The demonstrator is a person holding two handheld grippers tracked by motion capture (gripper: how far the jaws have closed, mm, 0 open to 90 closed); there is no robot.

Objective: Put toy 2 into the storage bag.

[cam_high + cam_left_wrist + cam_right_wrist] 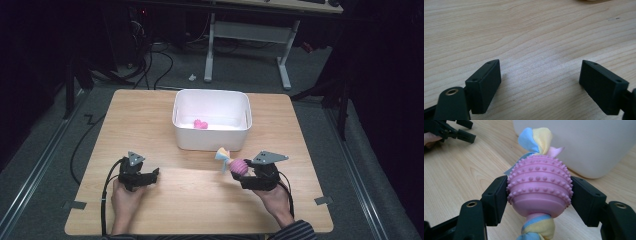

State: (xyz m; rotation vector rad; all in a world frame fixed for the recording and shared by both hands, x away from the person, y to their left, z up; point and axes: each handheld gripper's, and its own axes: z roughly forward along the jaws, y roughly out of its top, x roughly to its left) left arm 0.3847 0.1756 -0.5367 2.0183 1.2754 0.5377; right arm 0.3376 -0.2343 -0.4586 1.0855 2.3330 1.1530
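The right gripper (539, 188) is clamped on a pink studded ball (539, 187), one jaw pressed flat against each side of it; a knotted cloth strip of blue, yellow and pink runs through the ball, one knot (537, 230) hanging below the jaws and the other (536, 141) sticking out past them; in the high view the ball (239, 166) appears to sit just off the tabletop (200, 200), carried in front of the person's right hand (272, 197). Just beyond the toy, ahead of this gripper, stands a white bin (211, 142), its near wall close to the far knot but not touching it as far as I can tell; a small pink thing (200, 124) already lies on the bin's floor. Off to this gripper's left, well apart, the left gripper (150, 176) rests low over bare wood; its jaws stand wide apart with nothing between them (540, 77).

By my reading the grasp is made and the carry to the bin is the step in hand; the next move calls for raising the toy above the near rim, bringing it forward until the whole length, trailing knots included, is over the bin's hollow, then parting the jaws; the risk is a knot catching on the rim.
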